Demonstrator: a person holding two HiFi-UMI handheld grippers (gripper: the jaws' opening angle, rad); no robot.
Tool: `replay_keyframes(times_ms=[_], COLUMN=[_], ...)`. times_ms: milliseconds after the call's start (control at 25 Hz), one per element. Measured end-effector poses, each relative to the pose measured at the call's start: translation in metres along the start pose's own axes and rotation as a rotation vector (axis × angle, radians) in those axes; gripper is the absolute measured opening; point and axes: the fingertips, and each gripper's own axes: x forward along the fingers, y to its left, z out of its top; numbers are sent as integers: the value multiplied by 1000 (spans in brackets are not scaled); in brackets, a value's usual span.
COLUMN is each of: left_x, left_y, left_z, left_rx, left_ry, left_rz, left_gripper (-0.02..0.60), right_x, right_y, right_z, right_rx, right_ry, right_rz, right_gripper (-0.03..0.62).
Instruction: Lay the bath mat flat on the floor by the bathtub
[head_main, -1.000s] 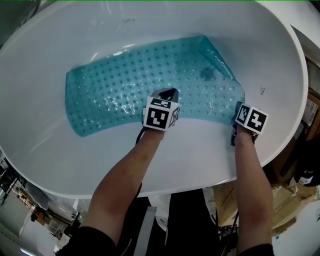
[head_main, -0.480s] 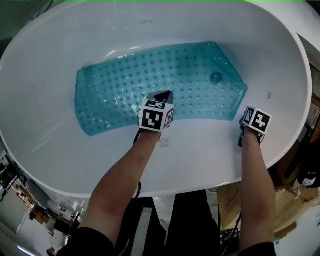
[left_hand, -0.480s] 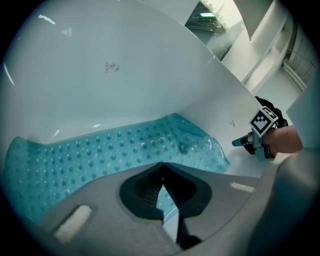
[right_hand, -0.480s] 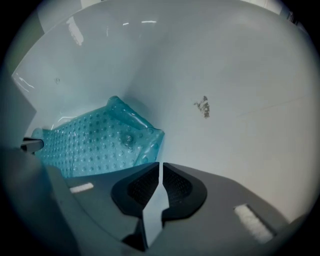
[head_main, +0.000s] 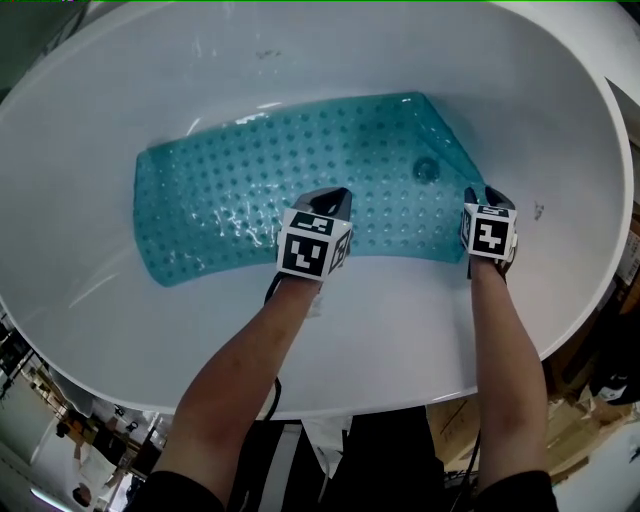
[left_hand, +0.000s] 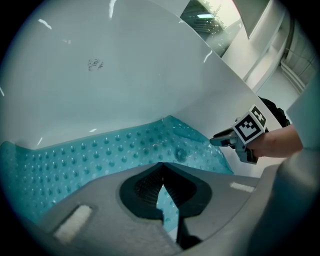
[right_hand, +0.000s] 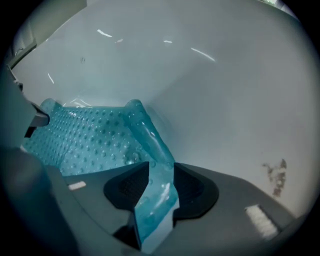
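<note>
You have no words, brands or numbers to read here, only black-and-white square markers on the cube (head_main: 312, 243) of your left gripper (head_main: 333, 196) and the cube (head_main: 489, 232) of your right gripper (head_main: 474, 192).

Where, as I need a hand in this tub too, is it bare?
Bare: the tub's far wall beyond the mat, the slope left of the mat's left end, and the near wall between the forearms. Crowded along the mat's near edge.

Bright, even light from above fills the white bathtub (head_main: 300, 40), leaving small streaks of glare on its wall and wet glints on the bath mat (head_main: 230, 190). All views bow at the edges. Both gripper views are ringed by dark vignette, with the nearest foreground soft and shadowed.
</note>
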Motion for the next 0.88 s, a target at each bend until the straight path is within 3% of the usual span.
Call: replay_keyframes(times_ms=[160, 600, 720, 880], left_x=[21, 50, 55, 54], left_y=[-5, 1, 0, -1], left_z=[3, -8, -12, -11], left_rx=[-30, -65, -73, -77], left_ry=[-7, 1, 6, 5], left_rz=[1, 10, 5, 1], left_gripper=[6, 6, 6, 6], right_x=[21, 49, 56, 53], right_y=[3, 27, 28, 11], right_z=[15, 32, 34, 43], right_rx=[17, -214, -264, -205], right_ry=[-46, -94, -80, -111], right_rz=[40, 87, 80, 52], right_gripper=[176, 239, 227, 183])
